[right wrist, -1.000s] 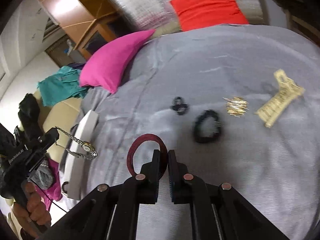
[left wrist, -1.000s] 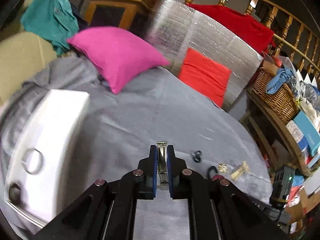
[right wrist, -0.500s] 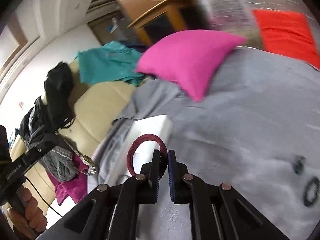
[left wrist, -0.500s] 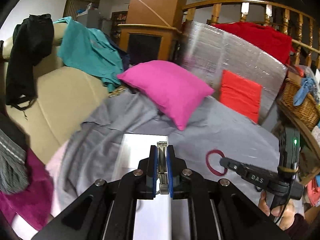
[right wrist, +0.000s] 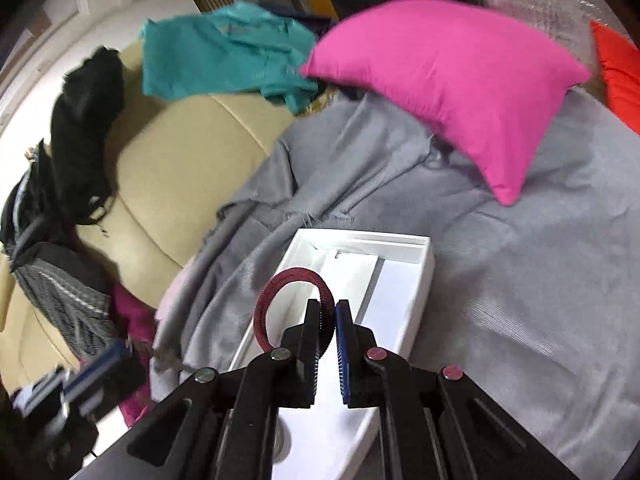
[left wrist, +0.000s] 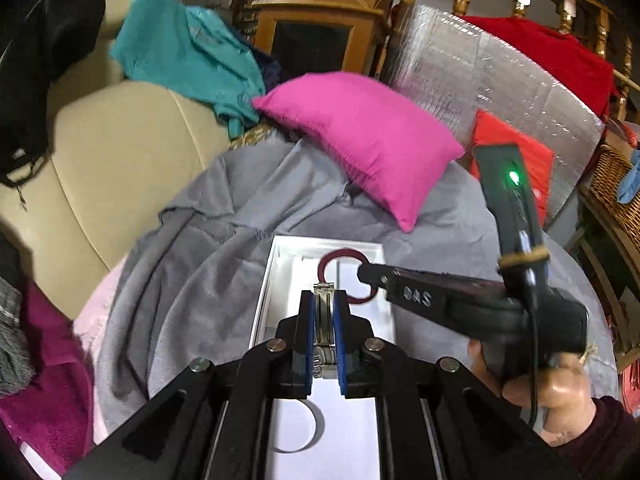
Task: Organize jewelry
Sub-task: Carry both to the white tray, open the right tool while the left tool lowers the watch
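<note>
My left gripper (left wrist: 324, 300) is shut on a silver metal watch (left wrist: 323, 320) and holds it over the white jewelry box (left wrist: 280, 256), which lies open on the grey cloth. My right gripper (right wrist: 329, 312) is shut on a dark red ring-shaped bracelet (right wrist: 280, 284) and holds it above the far end of the same box (right wrist: 416, 280). In the left wrist view the right gripper (left wrist: 366, 270) reaches in from the right with the bracelet (left wrist: 332, 260) over the box's far compartment. A thin silver ring (left wrist: 298, 428) lies in the near part of the box.
A pink pillow (left wrist: 360, 136) lies on the grey cloth (right wrist: 520, 280) beyond the box. A beige sofa (left wrist: 120, 168) with teal and black clothes is at the left. A red cushion (left wrist: 516, 140), a silver padded panel and a wicker basket (left wrist: 616, 192) stand at the right.
Both grippers have swung left from the loose jewelry on the cloth to the white box. The right gripper carried the red bracelet over the box's far end; the left one still holds the watch.
</note>
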The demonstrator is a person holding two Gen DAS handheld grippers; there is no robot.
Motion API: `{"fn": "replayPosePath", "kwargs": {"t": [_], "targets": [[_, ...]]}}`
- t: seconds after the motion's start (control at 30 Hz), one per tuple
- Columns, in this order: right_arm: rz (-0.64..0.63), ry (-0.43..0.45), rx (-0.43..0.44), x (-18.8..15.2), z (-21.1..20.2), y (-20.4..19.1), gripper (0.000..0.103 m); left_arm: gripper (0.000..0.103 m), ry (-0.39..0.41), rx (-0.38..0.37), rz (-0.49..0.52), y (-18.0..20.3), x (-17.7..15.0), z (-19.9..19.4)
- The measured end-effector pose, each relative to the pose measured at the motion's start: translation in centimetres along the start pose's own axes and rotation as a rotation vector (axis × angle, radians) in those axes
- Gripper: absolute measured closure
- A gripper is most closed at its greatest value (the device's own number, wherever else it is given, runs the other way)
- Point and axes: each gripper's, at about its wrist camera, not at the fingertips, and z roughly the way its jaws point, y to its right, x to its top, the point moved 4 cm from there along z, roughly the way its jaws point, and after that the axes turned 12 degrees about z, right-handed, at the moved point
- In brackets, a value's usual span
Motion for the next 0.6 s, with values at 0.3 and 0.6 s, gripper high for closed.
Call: {"fn": "replayPosePath", "kwargs": {"t": [0.3, 0.6], "targets": [[0.023, -0.09, -0.062, 1.0, 6.7, 0.7, 0.094, 0.094, -0.084, 0.01, -0.033, -1.3, -2.2, 4.7], [0.087, -0.119, 0.013, 1.5, 6.0, 1.4, 0.076, 0.094, -0.167, 0.032, -0.043, -2.2, -4.2, 5.7]]}}
